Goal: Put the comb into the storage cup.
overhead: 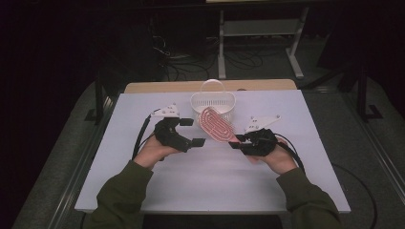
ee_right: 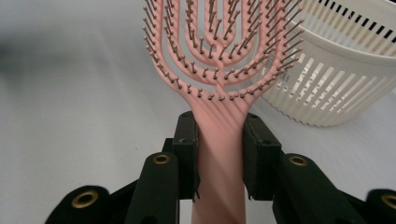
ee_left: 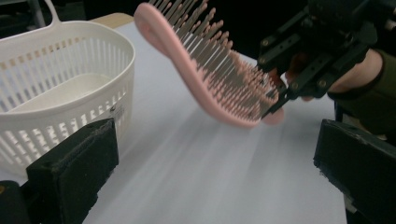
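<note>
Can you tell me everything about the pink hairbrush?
The pink hairbrush looks like smooth plastic, with curved open ribs in its head and rows of thin bristles with tiny brownish tips. The right claw squeezes its handle from both sides and holds it up off the white table. Its head tilts up toward the white basket, and the bristles face up. I cannot tell whether it touches the basket.

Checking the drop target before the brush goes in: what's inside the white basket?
The white slatted basket looks empty: the left gripper view shows bare floor through its near wall. The pink hairbrush, clamped by the right hand-held gripper, covers part of the near rim in the high view, hiding that corner.
</note>
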